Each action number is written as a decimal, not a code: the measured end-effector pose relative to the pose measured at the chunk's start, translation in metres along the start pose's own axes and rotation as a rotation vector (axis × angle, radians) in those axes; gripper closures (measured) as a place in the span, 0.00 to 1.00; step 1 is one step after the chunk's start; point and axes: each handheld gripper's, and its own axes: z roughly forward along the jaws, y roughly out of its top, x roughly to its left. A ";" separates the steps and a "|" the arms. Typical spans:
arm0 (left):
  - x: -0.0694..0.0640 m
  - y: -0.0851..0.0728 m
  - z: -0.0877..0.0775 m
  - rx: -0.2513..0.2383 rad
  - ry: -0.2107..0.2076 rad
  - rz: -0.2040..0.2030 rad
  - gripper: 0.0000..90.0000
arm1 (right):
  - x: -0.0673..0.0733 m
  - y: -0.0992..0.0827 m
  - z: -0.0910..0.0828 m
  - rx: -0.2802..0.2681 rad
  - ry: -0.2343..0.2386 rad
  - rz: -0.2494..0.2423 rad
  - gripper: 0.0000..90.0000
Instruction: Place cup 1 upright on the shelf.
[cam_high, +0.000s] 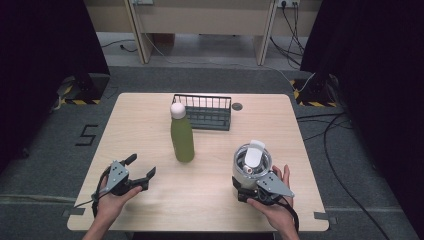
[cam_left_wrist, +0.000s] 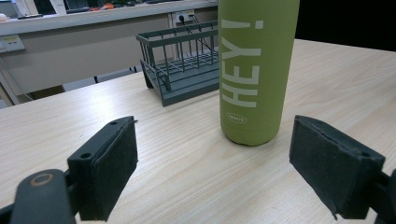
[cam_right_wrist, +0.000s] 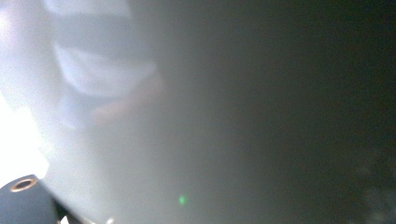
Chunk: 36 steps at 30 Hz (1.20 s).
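Green bottle (cam_high: 182, 137), white cap (cam_high: 177, 110)

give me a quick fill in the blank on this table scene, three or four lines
1. The green bottle has a ____ cap.
2. The word printed down the green bottle reads ____.
3. The dark wire rack stands ____ the green bottle, seen from the person's side.
4. The steel tumbler stands against the ____ gripper.

Missing words: white; HEY!; behind; right

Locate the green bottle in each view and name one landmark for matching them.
High view: green bottle stands upright at table centre, in front of the wire rack.
Left gripper view: upper centre-right, lettered HEY!.
Right gripper view: blurred grey surface; bottle not discernible.
Shared landmark: the wire rack.
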 end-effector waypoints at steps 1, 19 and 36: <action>0.000 0.000 0.000 -0.001 -0.001 -0.002 0.17 | 0.000 0.001 0.000 0.005 0.001 0.006 0.11; 0.000 -0.001 0.000 0.002 -0.001 -0.011 0.17 | -0.009 0.036 0.001 -0.022 0.023 0.013 0.11; 0.000 -0.001 0.000 0.002 0.002 -0.014 0.18 | -0.029 0.074 0.016 -0.100 -0.008 0.050 0.11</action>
